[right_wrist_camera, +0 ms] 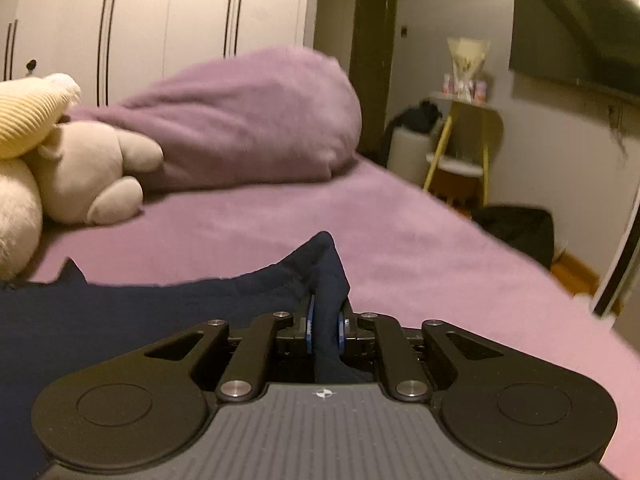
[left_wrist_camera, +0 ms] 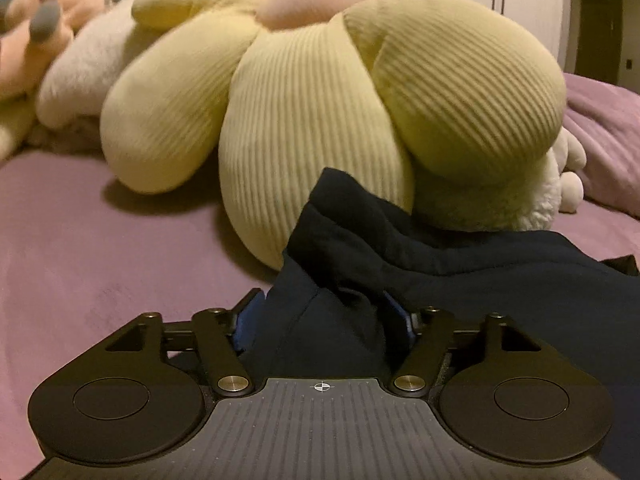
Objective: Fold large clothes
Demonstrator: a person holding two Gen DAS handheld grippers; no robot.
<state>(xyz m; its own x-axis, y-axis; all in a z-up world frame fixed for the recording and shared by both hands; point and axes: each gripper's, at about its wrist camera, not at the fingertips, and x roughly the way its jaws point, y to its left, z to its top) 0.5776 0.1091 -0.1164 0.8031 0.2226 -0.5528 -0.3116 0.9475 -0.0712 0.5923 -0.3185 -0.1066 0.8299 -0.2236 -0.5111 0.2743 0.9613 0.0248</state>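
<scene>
Right gripper (right_wrist_camera: 325,326): closed on a bunched edge of the navy garment (right_wrist_camera: 120,312); the cloth runs between the blue pads (right_wrist_camera: 310,326), which stand close together, and pokes up in a peak just ahead of them.
Left gripper (left_wrist_camera: 325,320): its blue pads (left_wrist_camera: 246,330) stand much wider apart with a thick wad of the same garment (left_wrist_camera: 460,280) filling the gap; it appears to hold the cloth, though how firmly I cannot tell.
Garment position: it spans between the two grippers, stretched leftward from the right one and rightward from the left one, low over the purple bed sheet (right_wrist_camera: 420,240).
Ahead of the left gripper: a yellow flower-shaped plush (left_wrist_camera: 320,100) lies just beyond the cloth, its nearest petal touching or nearly touching the fabric.
Ahead of the right gripper: a white plush toy (right_wrist_camera: 84,172) to the left, a purple duvet heap (right_wrist_camera: 248,120) farther on.
Progress: early, by my reading. Two points of the garment are held, but no finished fold shows.
Left to do: lay it flat, fold it over, square it.
</scene>
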